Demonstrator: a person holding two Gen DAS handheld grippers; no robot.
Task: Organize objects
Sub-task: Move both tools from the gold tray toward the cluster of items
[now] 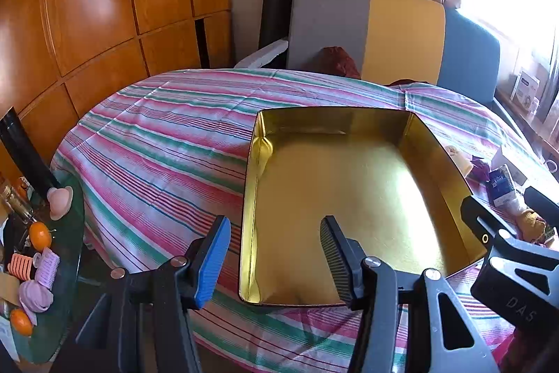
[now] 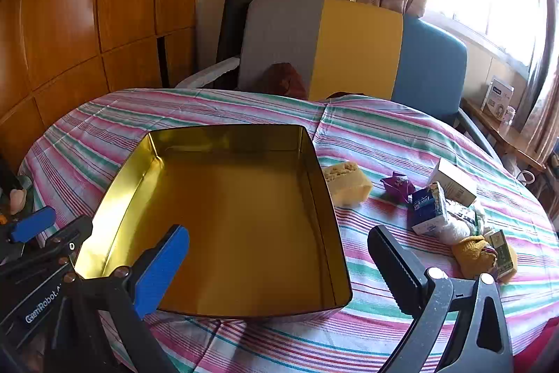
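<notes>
An empty gold tin box (image 1: 349,198) sits on the striped tablecloth (image 1: 157,135); it also shows in the right wrist view (image 2: 227,215). My left gripper (image 1: 274,254) is open and empty, straddling the box's near left wall. My right gripper (image 2: 279,268) is open and empty, over the box's near right corner. To the right of the box lie a yellow sponge (image 2: 346,182), a purple paper flower (image 2: 398,186), a blue and white packet (image 2: 428,208), a white box (image 2: 454,180), a crumpled white wrapper (image 2: 461,222), a mustard cloth lump (image 2: 473,254) and a small green and yellow pack (image 2: 503,254).
A side table (image 1: 66,268) at the left holds oranges (image 1: 40,235), hair rollers and jars. A grey, yellow and blue sofa (image 2: 349,48) stands behind the table. Wooden cabinets (image 1: 87,6) line the left wall. A window shelf with boxes (image 2: 498,98) is at the right.
</notes>
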